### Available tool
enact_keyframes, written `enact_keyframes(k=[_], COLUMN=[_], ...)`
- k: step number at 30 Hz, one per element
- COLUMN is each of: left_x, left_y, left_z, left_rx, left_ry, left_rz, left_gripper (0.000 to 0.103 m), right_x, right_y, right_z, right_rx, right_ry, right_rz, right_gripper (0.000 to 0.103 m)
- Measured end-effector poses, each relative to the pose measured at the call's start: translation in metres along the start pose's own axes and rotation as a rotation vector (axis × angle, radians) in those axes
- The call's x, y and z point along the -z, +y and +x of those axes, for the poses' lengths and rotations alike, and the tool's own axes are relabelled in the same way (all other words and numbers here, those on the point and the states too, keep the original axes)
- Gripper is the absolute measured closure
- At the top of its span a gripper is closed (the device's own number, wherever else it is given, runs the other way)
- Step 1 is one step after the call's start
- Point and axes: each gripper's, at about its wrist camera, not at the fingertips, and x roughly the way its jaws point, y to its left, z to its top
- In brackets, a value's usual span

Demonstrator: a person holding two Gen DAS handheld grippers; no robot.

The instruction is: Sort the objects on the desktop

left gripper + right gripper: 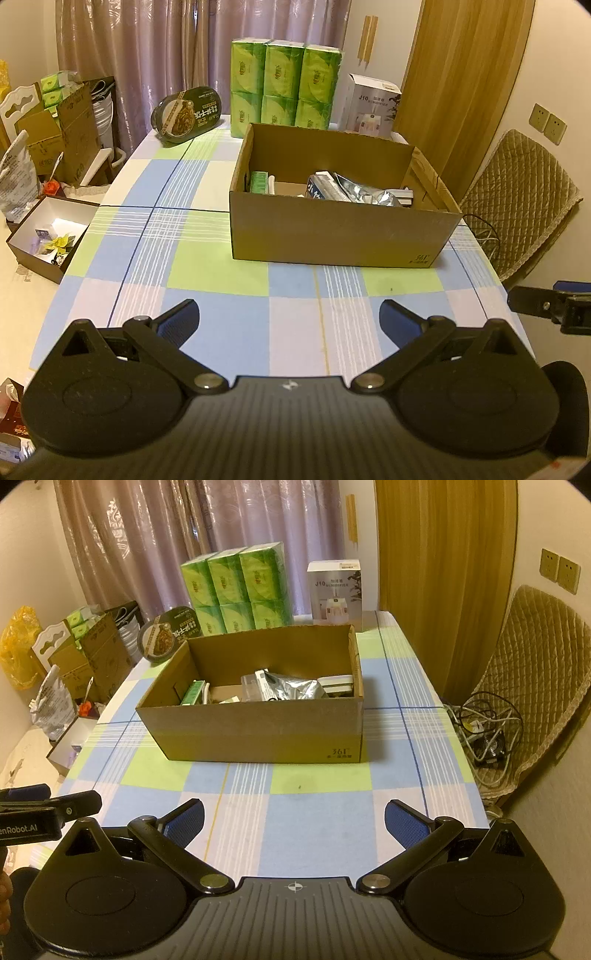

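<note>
Checked tablecloth (221,258) in blue, green and white over table; curtains (177,55) behind, quilted chair (517,206) to the right. Open box (332,236) at table centre, marked "361"; inside, silver pouch (365,192) and green pack (258,181). Behind box: tissue packs (284,85), carton (371,107) reading "J10 HUMIDIFIER", noodle bowl (188,112). Left gripper (290,317) and right gripper (294,819): fingers wide apart, empty, above bare cloth near box.

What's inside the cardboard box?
In the cardboard box: a green packet at the left, a crumpled silver foil bag in the middle, a white item at the right. The near wall hides the box floor and anything lower.
</note>
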Motion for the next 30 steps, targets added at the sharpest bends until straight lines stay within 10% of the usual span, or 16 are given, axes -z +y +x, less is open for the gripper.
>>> enact_keyframes(k=[30], left_x=[-0.0025], left_y=[-0.0001], left_z=[-0.0004], left_rx=[-0.018], left_ry=[-0.011], left_rz=[0.007], left_gripper=[0.001], right_x=[-0.0039], right_y=[0.0026], right_z=[-0.0001], right_rx=[0.003], right_ry=[-0.004], right_rz=[-0.008], right_gripper=[0.002])
